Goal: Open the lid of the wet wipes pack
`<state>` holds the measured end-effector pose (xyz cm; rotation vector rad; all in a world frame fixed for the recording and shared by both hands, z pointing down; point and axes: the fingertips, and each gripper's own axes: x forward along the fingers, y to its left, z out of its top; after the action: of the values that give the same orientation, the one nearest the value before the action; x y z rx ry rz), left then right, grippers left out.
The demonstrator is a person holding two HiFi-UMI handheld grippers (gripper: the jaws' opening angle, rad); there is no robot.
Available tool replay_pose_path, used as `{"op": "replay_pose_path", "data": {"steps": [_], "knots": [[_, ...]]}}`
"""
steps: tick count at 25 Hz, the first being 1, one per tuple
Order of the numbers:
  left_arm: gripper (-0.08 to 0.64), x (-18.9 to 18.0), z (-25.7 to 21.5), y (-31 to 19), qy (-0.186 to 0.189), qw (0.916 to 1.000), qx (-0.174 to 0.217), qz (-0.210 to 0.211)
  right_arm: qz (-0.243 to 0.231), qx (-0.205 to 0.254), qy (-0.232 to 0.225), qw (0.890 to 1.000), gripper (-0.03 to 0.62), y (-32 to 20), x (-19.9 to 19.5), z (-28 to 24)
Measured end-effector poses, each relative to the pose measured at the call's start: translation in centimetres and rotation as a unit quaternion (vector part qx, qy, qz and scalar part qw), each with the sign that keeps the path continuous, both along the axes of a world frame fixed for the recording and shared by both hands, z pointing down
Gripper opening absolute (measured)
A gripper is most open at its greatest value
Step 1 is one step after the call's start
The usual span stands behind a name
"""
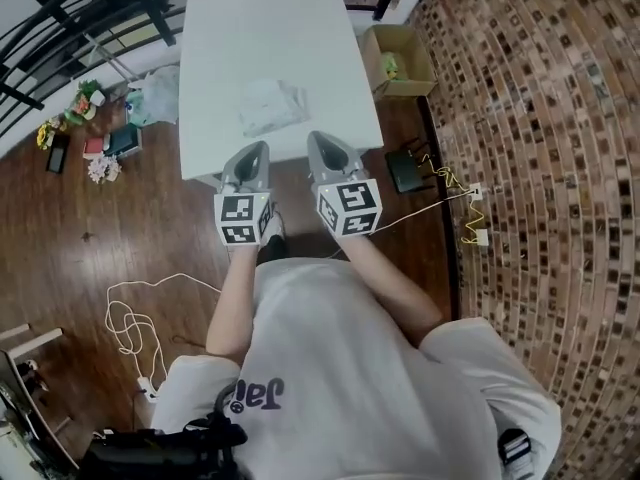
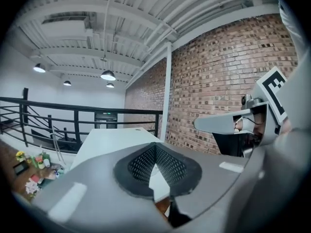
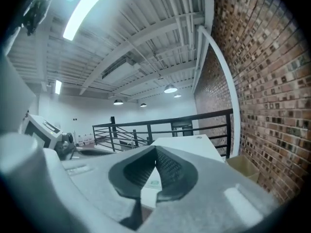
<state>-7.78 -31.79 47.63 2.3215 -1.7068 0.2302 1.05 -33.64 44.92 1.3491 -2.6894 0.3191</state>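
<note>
- The wet wipes pack (image 1: 272,105) is lying flat near the middle of the white tabletop (image 1: 230,38), with nothing touching it. Its lid is too small to make out from the head view.
- The left gripper (image 1: 262,148) and right gripper (image 1: 314,138) are hovering side by side at the near edge of the tabletop, both short of the pack and pointing towards it.
- The left fingers (image 2: 141,164) are pressing tip to tip, clenched on nothing.
- The right fingers (image 3: 170,171) are likewise clenched and empty. The pack is showing through the gap below their tips.
- Judgement: the task is standing at the approach step, and no contact is being made.
- Risk: clenched fingers are not going to take the lid tab. Unless one pair is released before descent, it is likely to push the pack away.
- Risk: the pack is looking soft and light. If the lid is pulled without the other gripper pinning the body, the whole pack is likely to lift or slide.
- Risk: a grip taken on the wrapper instead of the lid is likely to crumple the film and leave the lid closed.
</note>
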Motion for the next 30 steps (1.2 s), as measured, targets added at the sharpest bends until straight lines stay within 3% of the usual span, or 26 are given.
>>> {"op": "replay_pose_path", "data": {"steps": [4,8,13,15,19,22,25,30], "knots": [[0.015,4.9,-0.8,6.3,0.000,0.9982,0.023,-0.056,-0.006,-0.004,0.002,1.000,-0.009,5.7,5.2,-0.5],[0.015,8.7,1.0,13.1,-0.024,0.9968,-0.003,-0.076,-0.034,0.001,-0.014,0.999,-0.009,10.8,7.4,-1.2],[0.015,7.7,-2.1,17.9,-0.041,0.9944,0.010,-0.097,-0.042,-0.033,-0.048,0.997,-0.009,15.6,7.8,-1.2],[0.015,6.8,-3.6,18.8,-0.047,0.9933,0.025,-0.103,-0.041,-0.023,-0.061,0.997,-0.009,16.9,7.6,-2.9],[0.015,7.4,-5.5,18.8,-0.056,0.9943,0.053,-0.074,-0.015,0.018,-0.068,0.997,-0.009,16.4,8.0,-5.8],[0.015,8.3,-6.0,19.5,-0.066,0.9950,0.066,-0.035,0.025,0.015,-0.082,0.996,-0.009,15.3,8.5,-6.0],[0.015,6.7,-6.5,20.9,-0.070,0.9941,0.080,-0.023,0.045,0.007,-0.083,0.996,-0.009,15.0,7.3,-5.9],[0.015,-1.7,-6.6,22.1,-0.048,0.9917,0.083,-0.085,0.007,0.010,-0.053,0.999,-0.009,17.3,1.1,-5.2]]}}
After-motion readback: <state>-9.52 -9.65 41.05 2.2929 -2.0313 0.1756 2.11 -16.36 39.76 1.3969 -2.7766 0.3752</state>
